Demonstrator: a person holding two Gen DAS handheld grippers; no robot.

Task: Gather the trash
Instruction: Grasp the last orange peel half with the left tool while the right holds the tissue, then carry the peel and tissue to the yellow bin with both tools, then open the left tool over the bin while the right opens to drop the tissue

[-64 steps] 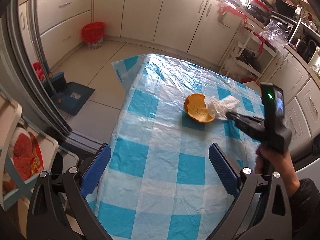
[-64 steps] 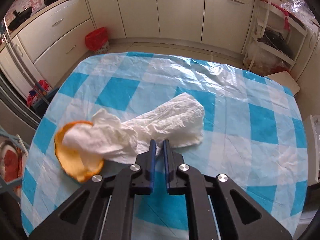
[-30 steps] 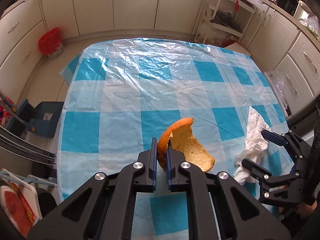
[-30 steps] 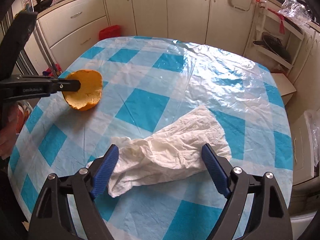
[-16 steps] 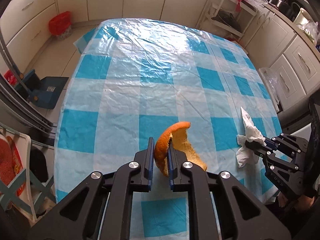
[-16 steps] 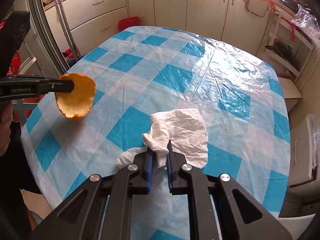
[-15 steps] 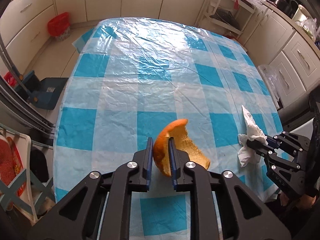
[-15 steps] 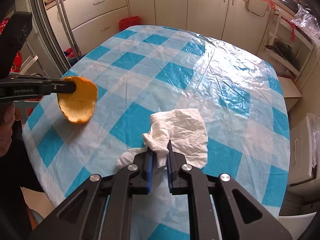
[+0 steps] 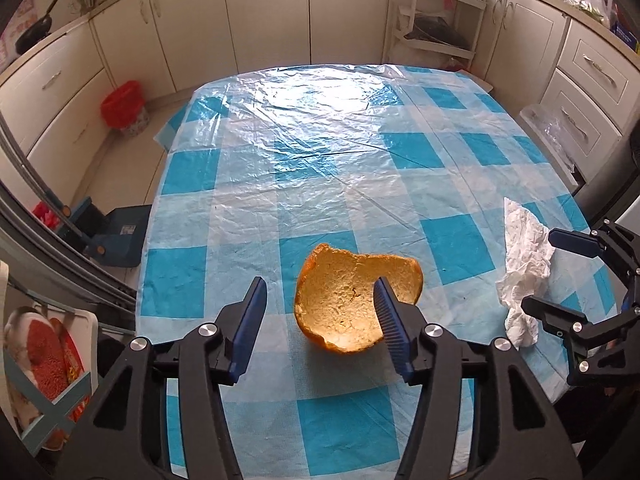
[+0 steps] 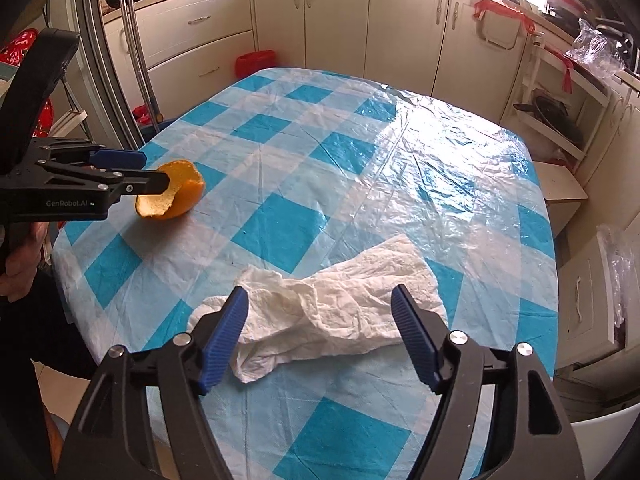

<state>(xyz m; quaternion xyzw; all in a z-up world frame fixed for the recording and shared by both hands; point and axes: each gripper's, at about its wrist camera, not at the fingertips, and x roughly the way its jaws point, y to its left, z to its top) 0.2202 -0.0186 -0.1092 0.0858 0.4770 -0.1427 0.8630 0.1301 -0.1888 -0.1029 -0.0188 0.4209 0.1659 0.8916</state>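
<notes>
Counting the trash on the checked tablecloth (image 9: 248,184) gave two pieces: one orange peel (image 9: 352,308) and one crumpled white tissue (image 10: 340,316).

In the left wrist view, the peel sat low and centre in the frame, a hollow half-shell with its pale inside facing up, resting on the cloth. The left gripper (image 9: 320,324) stood with its two blue pads apart; the jaws had just been opening. The peel lay between them, but the left pad was clear of it, and whether the right pad still touched its rim could not be told. In the right wrist view, the same gripper (image 10: 154,172) reached in from the left edge, a hand (image 10: 24,256) on its handle, with the peel at its tip.

The right gripper (image 10: 320,332) was spread wide too, its jaws having just been opening, and gripped nothing. The tissue lay flat on the cloth in the lower middle of the right wrist view, stretching between and past the two blue pads, neither pad pressing on it. Seen from the left wrist, the tissue (image 9: 524,264) lay at the right edge of the table, beside the right gripper (image 9: 560,272).

One red bin (image 9: 124,108) stood on the floor at upper left, well apart from the table.
</notes>
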